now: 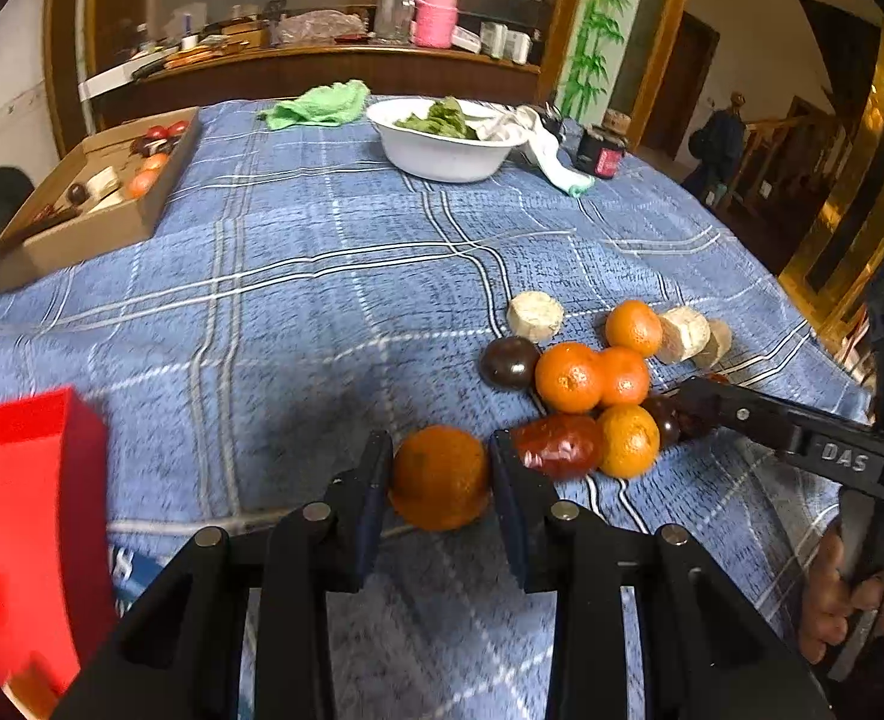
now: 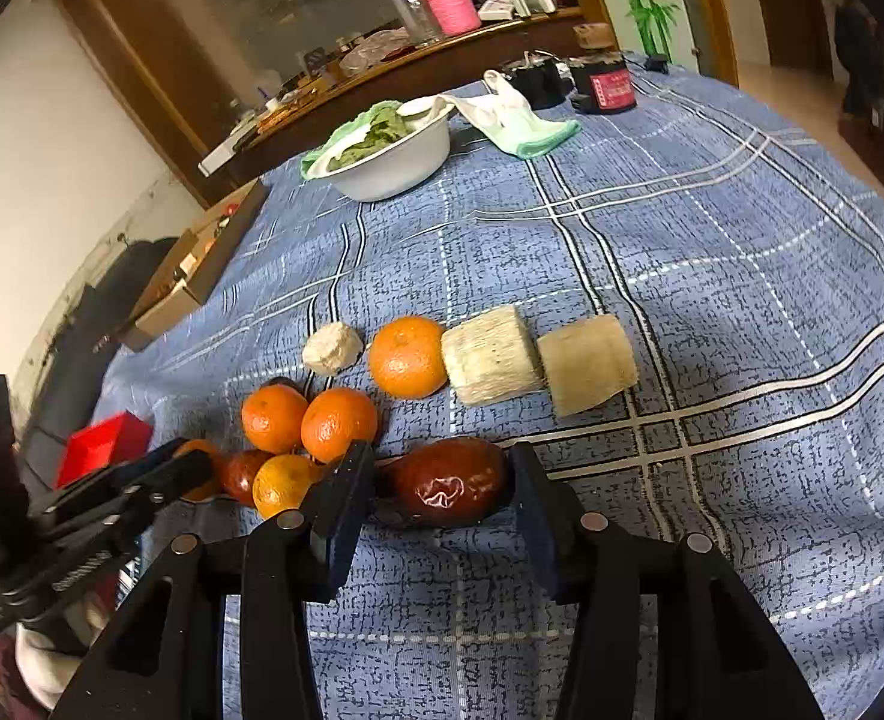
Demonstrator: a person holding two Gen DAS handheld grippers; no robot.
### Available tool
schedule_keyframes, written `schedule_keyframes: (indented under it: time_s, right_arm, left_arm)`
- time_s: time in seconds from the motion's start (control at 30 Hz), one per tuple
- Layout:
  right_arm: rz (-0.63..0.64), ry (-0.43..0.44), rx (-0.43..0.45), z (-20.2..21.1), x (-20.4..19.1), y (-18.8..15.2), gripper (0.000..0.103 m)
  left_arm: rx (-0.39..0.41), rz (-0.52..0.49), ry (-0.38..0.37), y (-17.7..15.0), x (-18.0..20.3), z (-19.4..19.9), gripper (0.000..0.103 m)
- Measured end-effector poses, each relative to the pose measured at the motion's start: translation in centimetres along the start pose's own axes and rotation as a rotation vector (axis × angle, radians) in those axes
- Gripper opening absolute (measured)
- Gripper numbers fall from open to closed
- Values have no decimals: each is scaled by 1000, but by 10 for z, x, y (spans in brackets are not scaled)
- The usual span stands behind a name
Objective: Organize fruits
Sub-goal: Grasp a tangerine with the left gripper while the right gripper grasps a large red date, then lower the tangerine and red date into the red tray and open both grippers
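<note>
My left gripper [image 1: 440,480] is shut on an orange mandarin [image 1: 440,477], held just above the blue checked cloth. To its right lies a heap of fruit: several mandarins [image 1: 569,377], a dark red date [image 1: 556,446], dark plums [image 1: 509,362] and pale sugarcane chunks [image 1: 535,315]. My right gripper [image 2: 445,480] is around a large dark red date [image 2: 451,482] on the cloth; its pads stand at both ends, jaws open, contact unclear. The mandarins [image 2: 338,423] and sugarcane chunks [image 2: 493,356] lie just beyond it. The left gripper shows at the left of the right wrist view [image 2: 159,480].
A red box [image 1: 27,516] stands at the near left. A cardboard box [image 1: 90,198] with fruit sits at the far left. A white bowl [image 1: 442,156] of greens, a green cloth [image 1: 321,103], a white rag [image 1: 547,147] and a dark jar [image 1: 601,153] are at the far end.
</note>
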State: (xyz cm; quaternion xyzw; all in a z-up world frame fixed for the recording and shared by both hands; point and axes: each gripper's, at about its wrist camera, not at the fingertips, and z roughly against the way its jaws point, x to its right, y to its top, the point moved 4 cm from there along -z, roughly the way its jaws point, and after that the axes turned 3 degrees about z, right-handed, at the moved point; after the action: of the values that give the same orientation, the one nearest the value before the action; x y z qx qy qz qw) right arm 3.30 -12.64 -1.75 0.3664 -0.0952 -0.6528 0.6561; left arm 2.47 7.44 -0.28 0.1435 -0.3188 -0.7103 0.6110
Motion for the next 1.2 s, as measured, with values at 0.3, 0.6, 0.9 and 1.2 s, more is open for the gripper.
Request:
schedule_keyframes:
  time_s: [0.3,0.6,0.9,1.2]
  right_arm:
    - [36,18,68,28,-12,-1,36]
    - [33,-22,13,21,-10,-7,51]
    - [-4,-27,59,53,4,-17,52]
    - [142,-63,-69,26,-14,-32,52]
  left_arm:
    - [134,150,-30,-15,-40,76,32]
    - [223,338,-2,-40,-101,126,32]
    - [265,374,61,-59,-131,153,32]
    - [263,424,109,-77,-155,160,32]
